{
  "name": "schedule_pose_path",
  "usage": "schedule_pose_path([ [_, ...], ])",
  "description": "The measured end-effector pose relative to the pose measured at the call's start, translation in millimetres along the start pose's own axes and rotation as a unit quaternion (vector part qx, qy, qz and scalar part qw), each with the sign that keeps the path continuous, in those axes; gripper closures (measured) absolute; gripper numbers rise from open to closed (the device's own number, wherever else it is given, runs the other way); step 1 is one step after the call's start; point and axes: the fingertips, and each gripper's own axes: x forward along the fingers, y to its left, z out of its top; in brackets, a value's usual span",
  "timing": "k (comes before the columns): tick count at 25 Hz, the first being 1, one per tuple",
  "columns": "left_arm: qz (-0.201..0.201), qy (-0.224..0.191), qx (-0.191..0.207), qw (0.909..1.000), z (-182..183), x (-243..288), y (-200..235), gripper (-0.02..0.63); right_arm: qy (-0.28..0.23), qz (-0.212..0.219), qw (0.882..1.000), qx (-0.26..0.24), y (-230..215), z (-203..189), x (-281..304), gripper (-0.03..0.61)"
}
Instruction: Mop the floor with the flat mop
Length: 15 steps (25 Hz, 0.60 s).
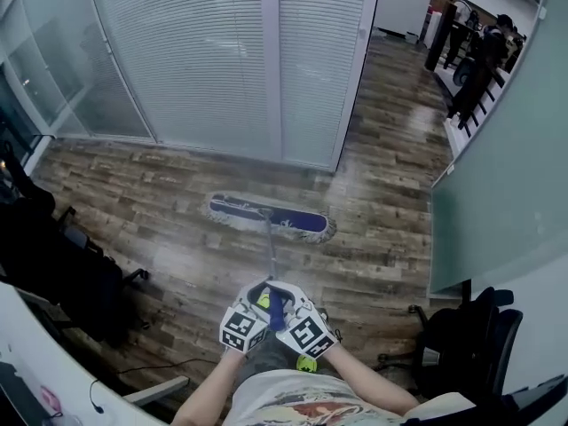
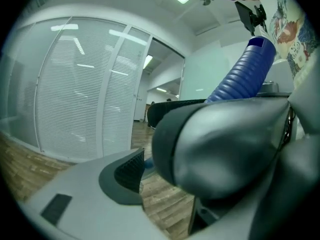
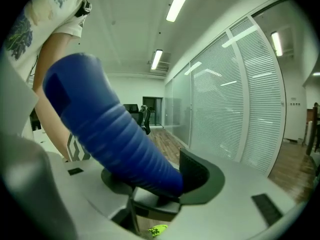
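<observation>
The flat mop's blue head [image 1: 271,217] lies on the wood floor ahead of me, with its thin pole [image 1: 270,254] running back to my hands. My two grippers sit side by side at the pole's top, against my body. In the right gripper view the ribbed blue mop handle [image 3: 115,134] lies between the two pads, and my right gripper [image 1: 287,296] is shut on it. The left gripper [image 1: 261,298] is beside it. In the left gripper view the handle [image 2: 245,69] passes behind a large grey body [image 2: 225,144], and the left pad [image 2: 131,171] touches nothing that shows.
A glass wall with white blinds [image 1: 213,60] closes off the floor beyond the mop. Black office chairs stand at the left [image 1: 62,273] and at the right [image 1: 470,335]. A frosted partition [image 1: 506,176] runs along the right, and people stand far down the corridor [image 1: 484,56].
</observation>
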Motion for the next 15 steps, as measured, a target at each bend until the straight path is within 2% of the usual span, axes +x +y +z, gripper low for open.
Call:
schedule_pose_path([
  [3, 0.012, 0.011, 0.0, 0.9999, -17.2, -24.7, -54.6, 0.397, -0.009, 0.011, 1.0, 0.01, 41.9, -8.4, -46.6, 0.371],
  [8, 0.037, 0.018, -0.001, 0.9992, -24.4, -53.5, -124.5, 0.397, -0.018, 0.039, 0.999, 0.015, 91.9, -14.5, -107.5, 0.37],
  [11, 0.042, 0.022, 0.006, 0.9988, -32.5, -55.9, -141.4, 0.4, -0.025, 0.047, 0.998, 0.017, 101.3, -21.1, -123.0, 0.367],
  [15, 0.043, 0.03, 0.013, 0.9986, -31.9, -39.4, -137.5, 0.404, -0.04, 0.049, 0.998, 0.023, 84.8, -23.0, -125.2, 0.364],
])
